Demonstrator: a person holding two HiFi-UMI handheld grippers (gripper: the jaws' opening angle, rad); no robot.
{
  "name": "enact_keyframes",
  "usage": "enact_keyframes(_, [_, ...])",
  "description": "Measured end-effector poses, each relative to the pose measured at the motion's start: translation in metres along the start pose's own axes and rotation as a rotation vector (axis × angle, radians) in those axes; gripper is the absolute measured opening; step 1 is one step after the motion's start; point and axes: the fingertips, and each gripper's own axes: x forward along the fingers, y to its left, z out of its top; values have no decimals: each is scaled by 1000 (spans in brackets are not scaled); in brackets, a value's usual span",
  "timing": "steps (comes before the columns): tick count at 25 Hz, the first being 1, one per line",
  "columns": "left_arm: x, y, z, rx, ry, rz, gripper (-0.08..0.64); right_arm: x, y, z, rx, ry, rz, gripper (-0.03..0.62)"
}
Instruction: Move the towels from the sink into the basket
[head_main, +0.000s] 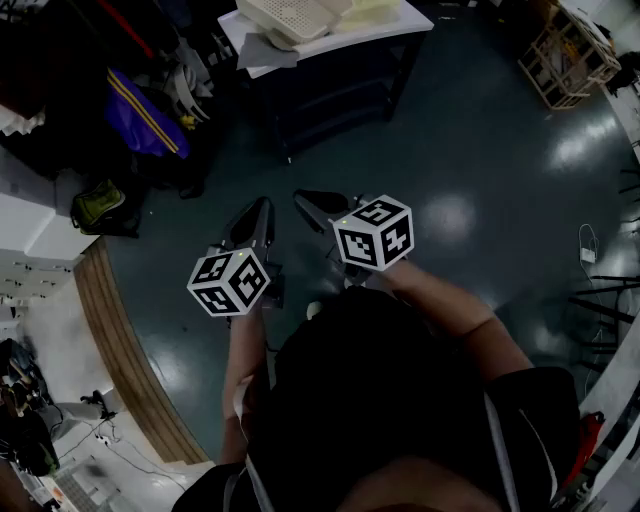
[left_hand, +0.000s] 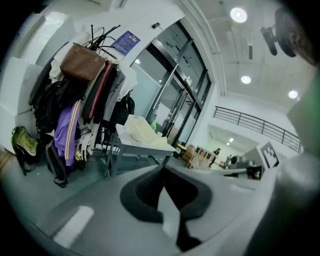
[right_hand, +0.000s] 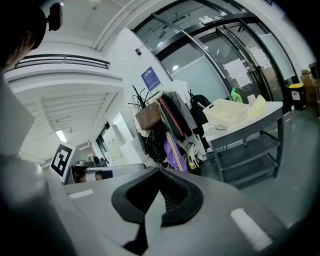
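Basket (head_main: 292, 16), white and perforated, lying on the white worktop (head_main: 335, 42) at the far side of the dark floor (head_main: 480, 150), well apart from the person (head_main: 400, 400). Just beside it on the same worktop, a pale yellow item (head_main: 372, 12); towel or tub, cannot tell. At the worktop's near left corner, a grey cloth-like patch (head_main: 266, 52), too small to name.

Left gripper (head_main: 264, 206) held out in front of the body, tilted slightly down, jaws pressed together with nothing between them. Right gripper (head_main: 300, 197) just beside it, likewise closed and empty, the 2 tips near each other but apart. Left marker cube (head_main: 230, 282) and right marker cube (head_main: 373, 233) both turned up toward the head view.

Left of the worktop, a rack (left_hand: 75, 95) crowded with dark coats, a purple garment (head_main: 140, 122) and a brown bag (left_hand: 82, 62). Near its foot, on the floor, a yellow-green bag (head_main: 97, 206). Off to the right, a slatted wooden crate (head_main: 568, 55). Behind the worktop, tall glass doors (left_hand: 175, 90)
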Motion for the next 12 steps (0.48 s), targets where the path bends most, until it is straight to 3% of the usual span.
enact_keyframes(12, [21, -11, -5, -3, 26, 15, 5, -5, -22, 2, 17, 13, 6, -2])
